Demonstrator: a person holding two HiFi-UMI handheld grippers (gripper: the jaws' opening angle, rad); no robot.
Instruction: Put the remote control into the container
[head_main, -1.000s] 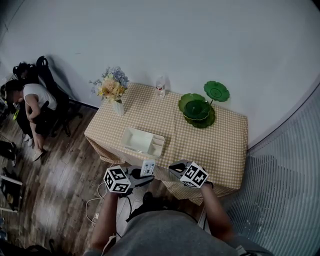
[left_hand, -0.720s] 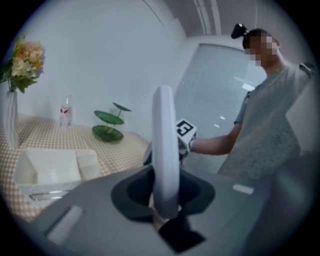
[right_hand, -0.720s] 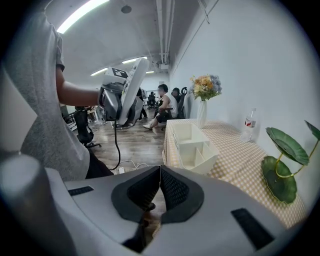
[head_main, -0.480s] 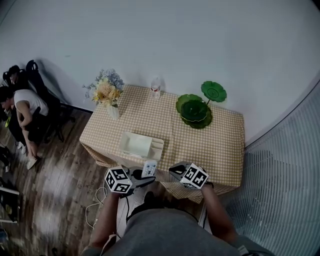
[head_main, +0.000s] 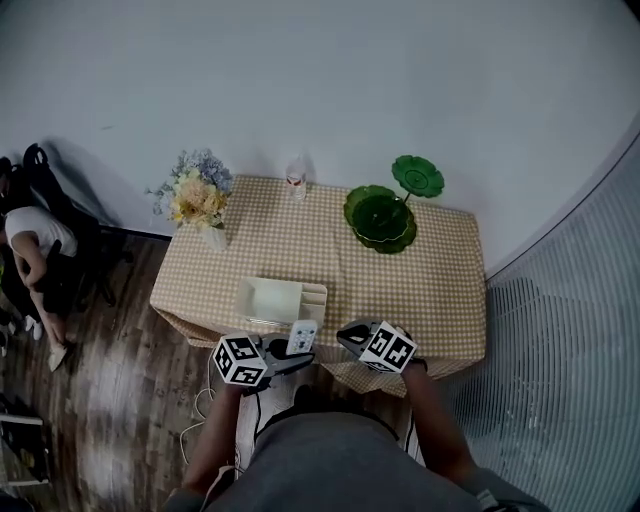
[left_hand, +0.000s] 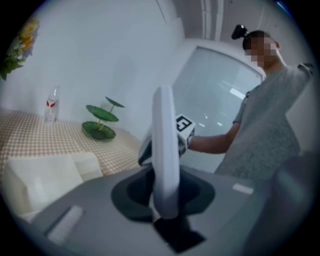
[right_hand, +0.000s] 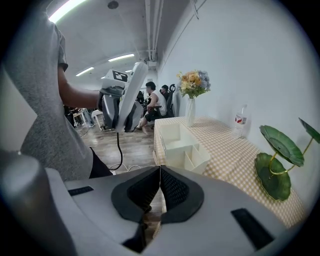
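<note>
- Beige checked cloth covers the table (head_main: 420, 290), its near edge facing the camera wearer at 6 o'clock.
- White container (head_main: 265, 298) sits at that near edge. Its long side runs 9 to 3 o'clock, with the partitioned cells at the 3 o'clock end.
- Left gripper (head_main: 296, 352) is clamped on the lower end of the remote (head_main: 303, 335). Its own view shows the jaws pressed to either side of the slim body. It is the nearer of the two to the container and looks the likely one to make the drop.
- Right gripper (head_main: 346, 338) hangs at 3 o'clock of the remote, jaws closed together on nothing.
- The remote is held in the air, off the table. Its long axis points roughly to 12 o'clock, at right angles to the container's length, and the container lies at about 11 o'clock, just beyond its tip.
- Against a second earlier, table and container lie nearer the grippers in the head view. The gap from remote to container has narrowed, and the seated person (head_main: 25, 245) at 9 o'clock has slid towards the frame edge.
</note>
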